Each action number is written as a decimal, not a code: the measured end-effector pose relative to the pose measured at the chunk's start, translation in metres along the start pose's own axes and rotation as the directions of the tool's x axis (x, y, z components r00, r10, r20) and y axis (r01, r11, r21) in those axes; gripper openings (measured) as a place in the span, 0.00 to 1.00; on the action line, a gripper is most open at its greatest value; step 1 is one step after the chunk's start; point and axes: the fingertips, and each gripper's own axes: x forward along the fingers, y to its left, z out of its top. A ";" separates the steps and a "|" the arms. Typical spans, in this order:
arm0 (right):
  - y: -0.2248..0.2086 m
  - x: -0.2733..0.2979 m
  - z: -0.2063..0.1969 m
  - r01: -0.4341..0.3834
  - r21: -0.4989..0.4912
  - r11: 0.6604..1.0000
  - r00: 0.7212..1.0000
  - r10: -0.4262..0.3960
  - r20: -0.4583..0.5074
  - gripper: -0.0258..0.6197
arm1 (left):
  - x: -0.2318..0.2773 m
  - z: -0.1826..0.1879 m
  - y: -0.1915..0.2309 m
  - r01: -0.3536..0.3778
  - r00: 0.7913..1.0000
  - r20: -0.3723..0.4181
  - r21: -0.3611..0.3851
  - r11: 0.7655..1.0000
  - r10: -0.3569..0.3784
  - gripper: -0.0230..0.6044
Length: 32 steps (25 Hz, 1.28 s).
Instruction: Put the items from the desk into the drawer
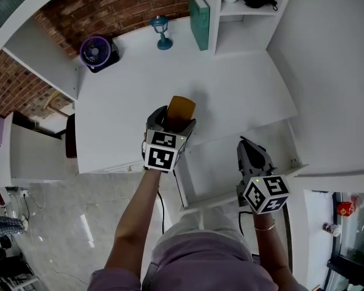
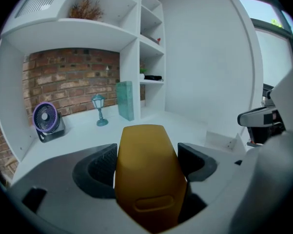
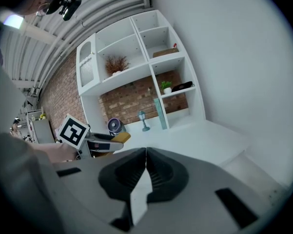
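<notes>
My left gripper [image 1: 171,120] is shut on a mustard-yellow rounded case [image 1: 181,110], held over the front edge of the white desk [image 1: 236,93]. In the left gripper view the case [image 2: 147,174] fills the gap between the dark pads. To the right, the drawer [image 1: 215,162] stands pulled out under the desk, its white inside showing. My right gripper [image 1: 247,145] hovers over the drawer's right part. Its jaws are shut with nothing between them [image 3: 146,156]. From the right gripper view I see the left gripper with the yellow case [image 3: 121,137] at the left.
At the back of the desk stand a purple fan [image 1: 97,52], a small teal lamp [image 1: 162,32] and an upright green book [image 1: 199,20]. White shelves [image 1: 242,17] rise at the back right, with a brick wall behind. A white side unit [image 1: 30,156] stands left.
</notes>
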 end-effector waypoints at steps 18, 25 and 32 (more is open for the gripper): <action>-0.018 -0.098 -0.020 0.232 0.091 0.968 0.967 -0.239 0.082 0.05 | -0.031 0.004 -0.115 0.258 0.964 0.031 0.146 0.955 -0.265 0.66; -0.033 -0.132 -0.029 0.315 0.131 0.940 0.940 -0.328 0.094 0.05 | -0.028 -0.012 -0.165 0.366 0.929 -0.021 0.182 0.913 -0.368 0.66; -0.055 -0.150 -0.043 0.359 0.180 0.916 0.923 -0.378 0.079 0.05 | -0.010 -0.029 -0.206 0.439 0.898 -0.084 0.194 0.877 -0.431 0.67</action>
